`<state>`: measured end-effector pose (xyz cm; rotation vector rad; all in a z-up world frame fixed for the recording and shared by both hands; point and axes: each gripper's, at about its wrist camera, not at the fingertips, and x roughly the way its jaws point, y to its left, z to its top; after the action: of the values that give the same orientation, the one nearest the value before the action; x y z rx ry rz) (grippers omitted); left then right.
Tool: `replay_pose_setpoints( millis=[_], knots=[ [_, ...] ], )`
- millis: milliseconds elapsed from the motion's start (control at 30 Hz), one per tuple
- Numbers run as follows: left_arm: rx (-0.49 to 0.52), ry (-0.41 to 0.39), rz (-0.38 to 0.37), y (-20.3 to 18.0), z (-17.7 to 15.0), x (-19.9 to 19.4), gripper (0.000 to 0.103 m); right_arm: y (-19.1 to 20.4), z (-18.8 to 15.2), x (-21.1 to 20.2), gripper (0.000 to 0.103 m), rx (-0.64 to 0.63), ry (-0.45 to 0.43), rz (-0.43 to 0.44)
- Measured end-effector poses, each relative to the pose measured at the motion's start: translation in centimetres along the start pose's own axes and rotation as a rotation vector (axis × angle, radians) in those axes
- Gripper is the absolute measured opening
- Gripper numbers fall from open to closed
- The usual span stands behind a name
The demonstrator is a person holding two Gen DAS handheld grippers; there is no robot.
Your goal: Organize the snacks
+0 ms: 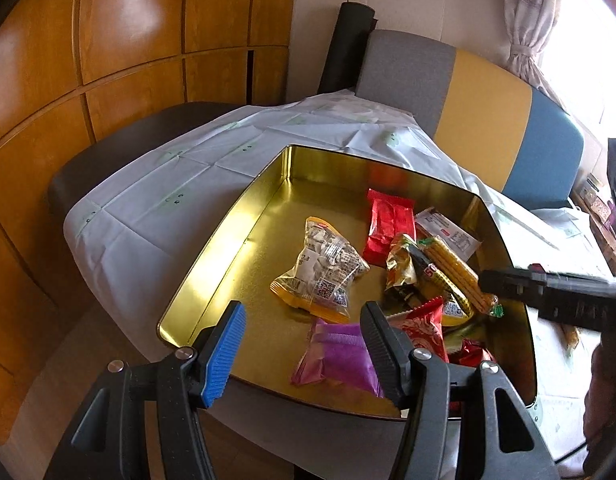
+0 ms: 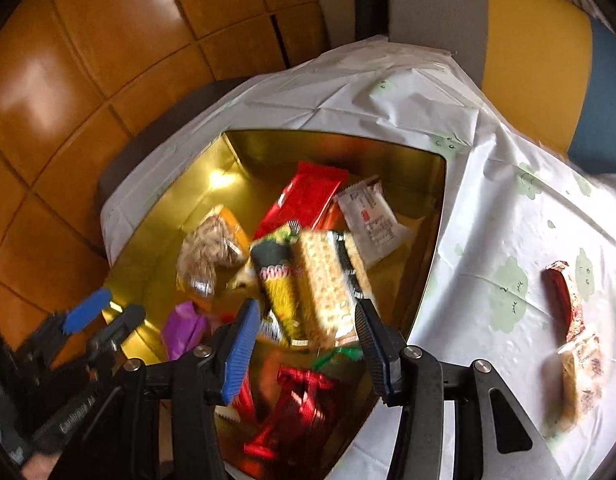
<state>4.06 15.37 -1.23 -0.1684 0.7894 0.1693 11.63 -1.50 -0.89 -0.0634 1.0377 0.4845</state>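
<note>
Hovering over the gold tin [image 1: 244, 236], the left gripper [image 1: 304, 344] has its jaws apart and empty, a purple packet [image 1: 340, 360] lying just beneath them. The right gripper [image 2: 308, 344] hangs above the tin's snack pile — jaws apart, nothing pressed between its pads, a cracker packet [image 2: 328, 284] just ahead. Two more snacks [image 2: 576, 340] lie to its right on the white tablecloth [image 2: 488, 208], outside the tin.
</note>
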Motion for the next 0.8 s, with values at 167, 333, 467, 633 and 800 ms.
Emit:
replay_pose_setpoints(
  millis=[167, 333, 467, 633, 800],
  knots=[
    [-0.003, 0.002, 0.003, -0.1, -0.1, 0.0, 0.06, 0.9, -0.2, 2.0, 0.052, -0.017, 0.035, 0.003],
    [0.004, 0.008, 0.002, -0.3, -0.4, 0.1, 0.06, 2.3, -0.2, 2.9, 0.052, -0.059, 0.026, -0.001],
    [0.01, 0.003, 0.003, -0.3, -0.4, 0.0, 0.06, 2.2, -0.5, 2.9, 0.054, -0.048, -0.004, -0.015],
    [0.011, -0.003, 0.0, -0.4, -0.4, -0.3, 0.06, 2.0, -1.3, 1.4, 0.06, -0.048, -0.049, -0.031],
    [0.021, -0.008, -0.005, -0.6, -0.4, -0.5, 0.06, 2.0, -2.6, -2.2, 0.087, -0.051, -0.189, -0.082]
  ],
)
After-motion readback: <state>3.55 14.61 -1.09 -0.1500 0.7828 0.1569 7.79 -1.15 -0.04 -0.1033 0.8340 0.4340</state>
